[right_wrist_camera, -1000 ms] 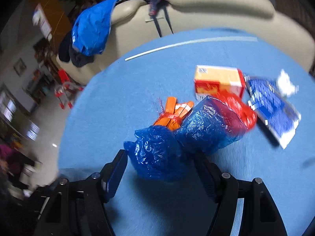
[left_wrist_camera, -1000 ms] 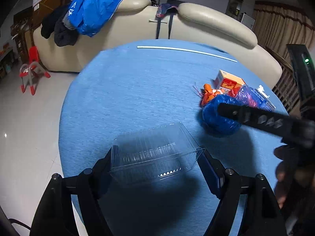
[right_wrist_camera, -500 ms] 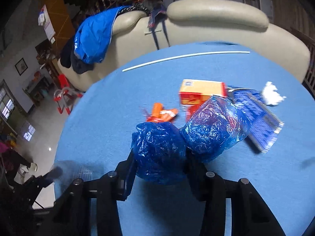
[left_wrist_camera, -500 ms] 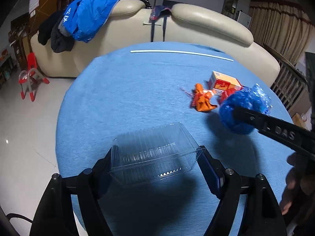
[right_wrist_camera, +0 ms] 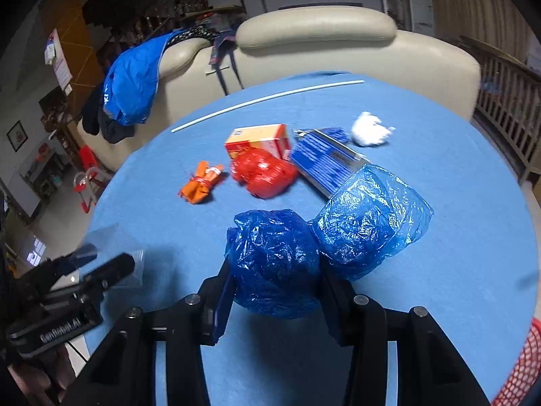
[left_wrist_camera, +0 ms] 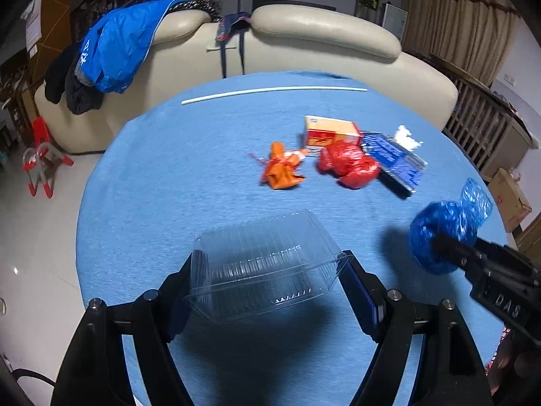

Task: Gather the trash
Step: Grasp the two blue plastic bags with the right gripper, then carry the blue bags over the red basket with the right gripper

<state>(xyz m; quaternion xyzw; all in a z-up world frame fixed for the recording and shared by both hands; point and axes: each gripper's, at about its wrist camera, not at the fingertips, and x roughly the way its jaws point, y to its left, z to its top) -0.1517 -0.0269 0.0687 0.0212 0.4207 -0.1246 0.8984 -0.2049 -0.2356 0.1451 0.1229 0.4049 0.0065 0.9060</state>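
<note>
— Two claws, two loads; what have you got on the left wrist view?

— My left gripper (left_wrist_camera: pixel 270 270) is clamped on a clear plastic container (left_wrist_camera: pixel 263 264), both pads pressed against its sides, held above the blue table (left_wrist_camera: pixel 169 176). Further out on the cloth lie an orange wrapper (left_wrist_camera: pixel 282 171), a red plastic bag (left_wrist_camera: pixel 348 165), an orange box (left_wrist_camera: pixel 329 130), a dark blue packet (left_wrist_camera: pixel 395 159) and a white tissue (left_wrist_camera: pixel 407 137), with a white rod (left_wrist_camera: pixel 274 94) near the far edge. At the right I see my right gripper (left_wrist_camera: pixel 439 243) with a blue plastic bag (left_wrist_camera: pixel 446 230) at its tip.

— And the right wrist view?

— Its jaws have just been closing, and now they are clamped on that blue plastic bag (right_wrist_camera: pixel 274 260). One crumpled lobe sits squeezed between the pads; the other bulges out past the right finger (right_wrist_camera: pixel 338 291). Behind it the red plastic bag (right_wrist_camera: pixel 263 172) touches the orange box (right_wrist_camera: pixel 260 138), and the orange wrapper (right_wrist_camera: pixel 201 186) lies just beside them. At lower left I see my left gripper (right_wrist_camera: pixel 98 264) with the clear container, blurred. A red mesh basket (right_wrist_camera: pixel 522 368) shows at the lower right corner.
</note>
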